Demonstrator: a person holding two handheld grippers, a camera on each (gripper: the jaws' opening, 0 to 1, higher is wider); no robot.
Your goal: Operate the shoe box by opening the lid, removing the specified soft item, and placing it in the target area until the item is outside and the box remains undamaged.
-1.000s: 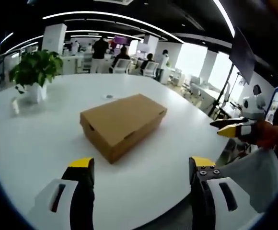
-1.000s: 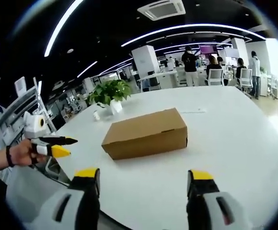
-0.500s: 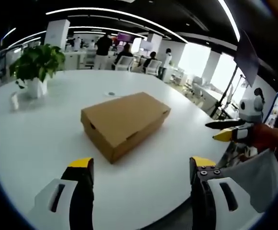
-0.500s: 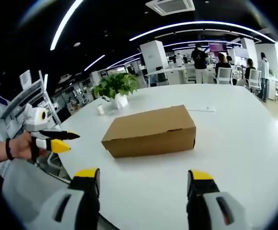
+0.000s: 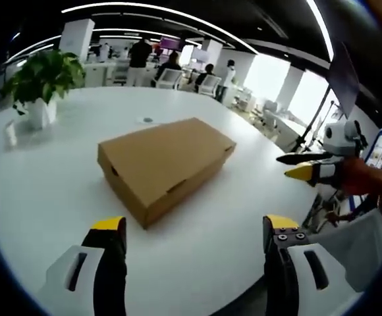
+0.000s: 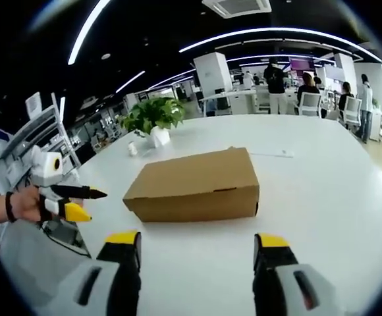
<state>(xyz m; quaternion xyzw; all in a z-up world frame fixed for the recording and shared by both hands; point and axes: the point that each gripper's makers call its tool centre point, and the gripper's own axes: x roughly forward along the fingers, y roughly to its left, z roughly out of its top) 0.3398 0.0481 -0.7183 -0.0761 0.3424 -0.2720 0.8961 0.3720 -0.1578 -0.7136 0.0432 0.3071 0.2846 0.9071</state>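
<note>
A closed brown cardboard shoe box (image 5: 161, 164) lies on the round white table (image 5: 46, 184), lid down; the right gripper view has the box (image 6: 194, 184) at its centre. My left gripper (image 5: 191, 227) is open, its yellow-tipped jaws wide apart just short of the box. My right gripper (image 6: 197, 240) is open too, in front of the box's long side. The right gripper (image 5: 306, 168) enters the left gripper view from the right, held in a hand. At the left of the right gripper view, a hand holds the left gripper (image 6: 76, 201).
A potted green plant (image 5: 39, 82) in a white pot stands at the table's far left, the same plant (image 6: 151, 118) behind the box in the right gripper view. People and office chairs (image 6: 309, 99) are far behind the table. Bare tabletop surrounds the box.
Both cameras have edged closer to the box, which now looks larger and lower in view. The box itself has not moved and both grippers stay open.
</note>
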